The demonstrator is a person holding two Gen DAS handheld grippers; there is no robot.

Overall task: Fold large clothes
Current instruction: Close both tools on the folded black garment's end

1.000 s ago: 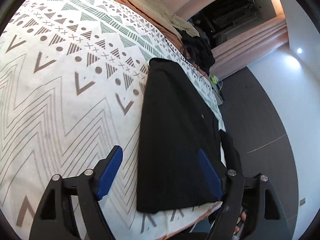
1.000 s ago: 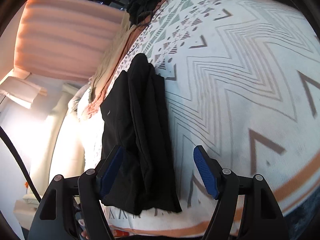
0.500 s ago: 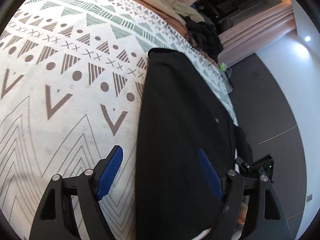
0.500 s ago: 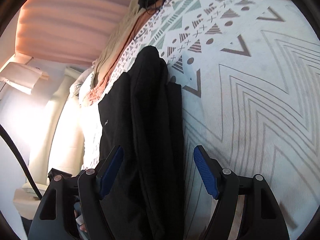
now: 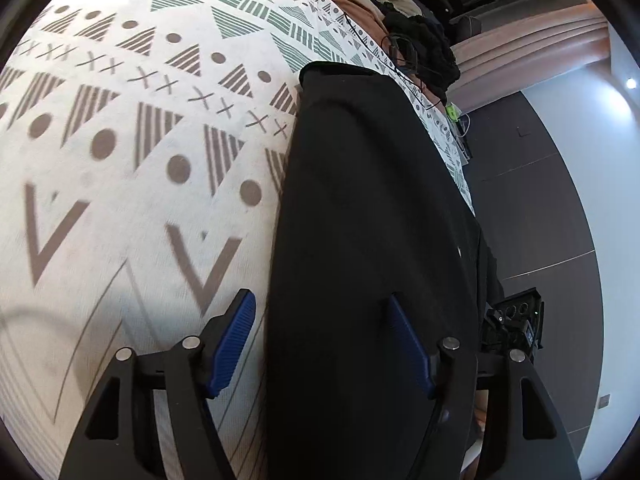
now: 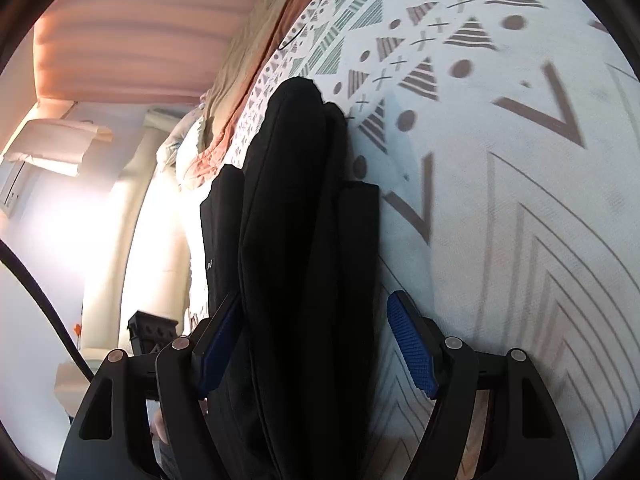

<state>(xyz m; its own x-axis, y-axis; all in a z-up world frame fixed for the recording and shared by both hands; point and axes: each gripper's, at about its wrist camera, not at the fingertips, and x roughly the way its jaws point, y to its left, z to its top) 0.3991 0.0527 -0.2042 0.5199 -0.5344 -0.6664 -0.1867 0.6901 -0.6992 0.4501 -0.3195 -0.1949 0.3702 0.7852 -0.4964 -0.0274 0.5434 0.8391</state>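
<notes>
Closing in on the black garment, the left claw is narrowing its jaws with the cloth's lower left edge between them, pads not yet pressing. The garment lies folded in a long strip on the patterned bedspread, running up the middle of the frame. Over in the right view, the right claw stands spread around the bundled layers at lower centre. The risk here: one claw pinches only the top layer, and the fold slides apart or drags crooked.
</notes>
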